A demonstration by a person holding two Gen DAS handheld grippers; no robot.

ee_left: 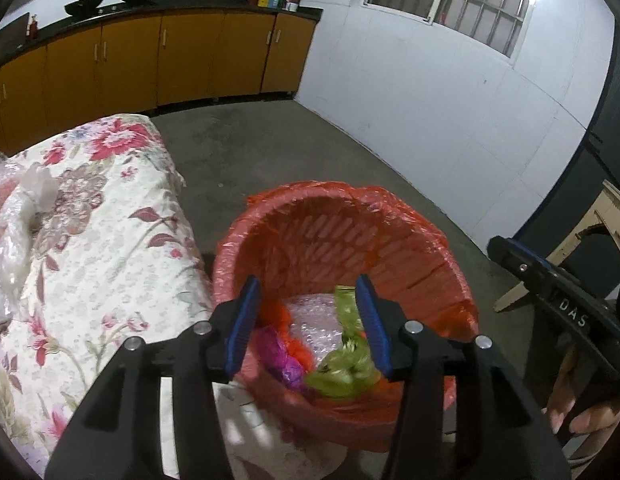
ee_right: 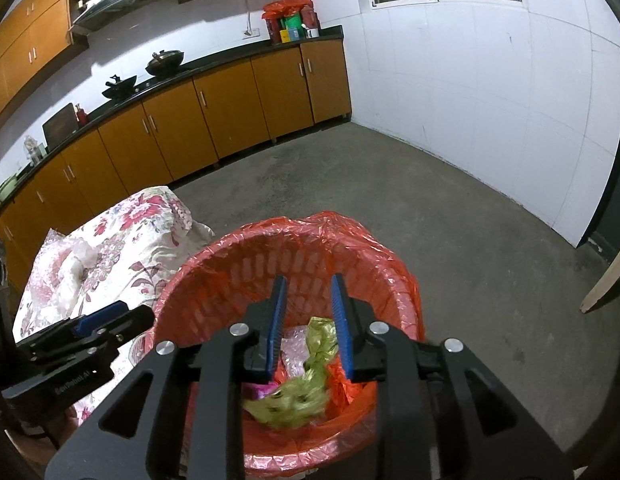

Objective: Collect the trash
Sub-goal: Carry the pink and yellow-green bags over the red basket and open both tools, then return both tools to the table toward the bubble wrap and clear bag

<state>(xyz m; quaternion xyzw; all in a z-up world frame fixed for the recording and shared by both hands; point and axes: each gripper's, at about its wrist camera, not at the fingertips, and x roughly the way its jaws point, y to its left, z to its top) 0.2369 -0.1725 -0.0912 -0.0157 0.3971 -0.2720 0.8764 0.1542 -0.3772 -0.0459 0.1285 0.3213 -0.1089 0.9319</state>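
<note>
A red-lined trash basket point(ee_left: 329, 216) stands on the floor beside the table; it also shows in the right wrist view point(ee_right: 270, 240). Inside lie a green wrapper point(ee_left: 345, 368), bubble wrap point(ee_left: 313, 320) and a purple wrapper point(ee_left: 278, 352). The green wrapper point(ee_right: 306, 396) looks blurred in the right wrist view. My left gripper point(ee_left: 310, 324) is open and empty above the basket. My right gripper point(ee_right: 308, 324) is open and empty above the basket too. Clear plastic trash point(ee_left: 18, 216) lies on the floral tablecloth point(ee_left: 110, 240) at the left.
Orange kitchen cabinets point(ee_right: 190, 120) with woks on the black counter run along the back wall. A white wall point(ee_right: 469, 100) with a window stands to the right. Bare concrete floor point(ee_right: 369, 184) lies behind the basket. A wooden frame point(ee_left: 589, 232) leans at the far right.
</note>
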